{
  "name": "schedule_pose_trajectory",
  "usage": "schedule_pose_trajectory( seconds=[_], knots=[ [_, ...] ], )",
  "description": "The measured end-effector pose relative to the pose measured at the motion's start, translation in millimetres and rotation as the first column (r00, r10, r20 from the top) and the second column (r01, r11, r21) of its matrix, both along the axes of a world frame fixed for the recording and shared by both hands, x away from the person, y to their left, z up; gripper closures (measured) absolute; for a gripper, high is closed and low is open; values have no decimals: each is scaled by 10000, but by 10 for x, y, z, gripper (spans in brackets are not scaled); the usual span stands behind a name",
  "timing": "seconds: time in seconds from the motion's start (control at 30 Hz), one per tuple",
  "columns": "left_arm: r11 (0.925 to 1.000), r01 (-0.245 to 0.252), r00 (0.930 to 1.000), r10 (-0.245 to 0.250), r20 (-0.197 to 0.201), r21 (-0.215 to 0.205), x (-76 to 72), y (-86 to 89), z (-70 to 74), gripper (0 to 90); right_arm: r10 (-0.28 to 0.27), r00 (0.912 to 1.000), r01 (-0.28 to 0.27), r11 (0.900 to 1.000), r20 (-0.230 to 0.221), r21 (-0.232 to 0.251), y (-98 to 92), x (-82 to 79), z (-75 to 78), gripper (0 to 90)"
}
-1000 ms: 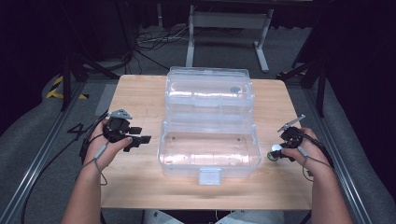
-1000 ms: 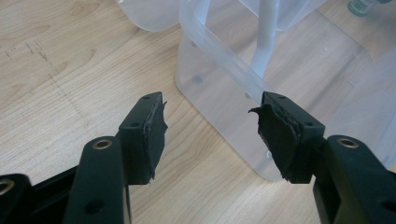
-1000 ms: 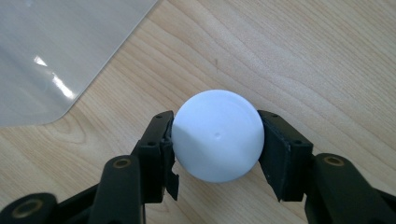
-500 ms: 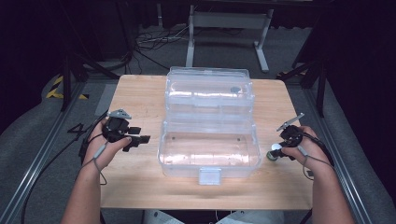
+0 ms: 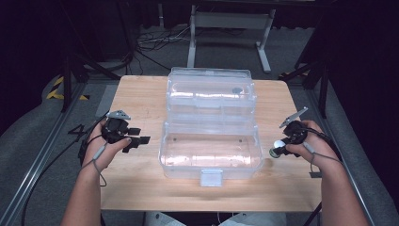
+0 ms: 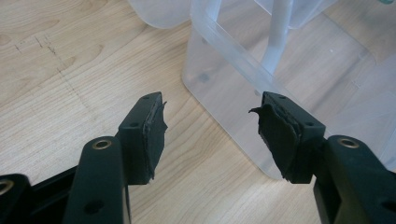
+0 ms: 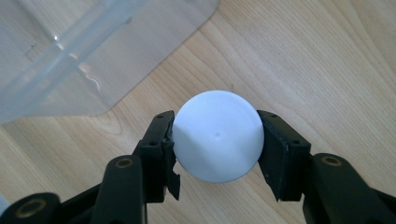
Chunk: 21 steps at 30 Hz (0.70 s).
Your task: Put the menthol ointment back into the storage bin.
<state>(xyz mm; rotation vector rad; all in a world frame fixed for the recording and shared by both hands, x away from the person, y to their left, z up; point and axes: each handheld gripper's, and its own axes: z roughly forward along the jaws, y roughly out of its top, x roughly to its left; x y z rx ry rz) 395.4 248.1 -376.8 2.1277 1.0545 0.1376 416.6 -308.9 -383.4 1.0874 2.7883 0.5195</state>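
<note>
My right gripper point(image 7: 215, 140) is clamped across the widest part of a white ball point(image 7: 215, 142) just above the table point(image 7: 327, 56) beside the clear box point(image 5: 211, 141) — light, smooth, likely slippery — while my left gripper point(image 6: 211, 123) waits with jaws apart.

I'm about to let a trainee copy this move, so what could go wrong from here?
1. The right claw pinches the white ball only at its two sides; a smooth round ball could squirt out and roll off the table.
2. The ball sits close to the clear box; swinging it over could knock the wall.
3. The left claw is open beside the box corner; a nudge might shift the box.
</note>
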Motion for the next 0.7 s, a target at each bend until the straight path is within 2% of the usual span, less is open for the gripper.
schedule_pose_trajectory(
  seconds=[0.3,0.47,0.7],
  knots=[
    [10000,-30,10000,29,-19,-42,4,18,-5,415,374,9993,-373,9993,74,-20,77,14,181,504],
    [10000,-63,10000,63,-36,-43,4,20,-7,415,615,9980,-617,9980,125,121,125,-17,297,505],
    [9999,-82,9999,82,-92,-78,9,26,-16,414,982,9948,-983,9952,278,28,207,-71,457,504]
  ],
)
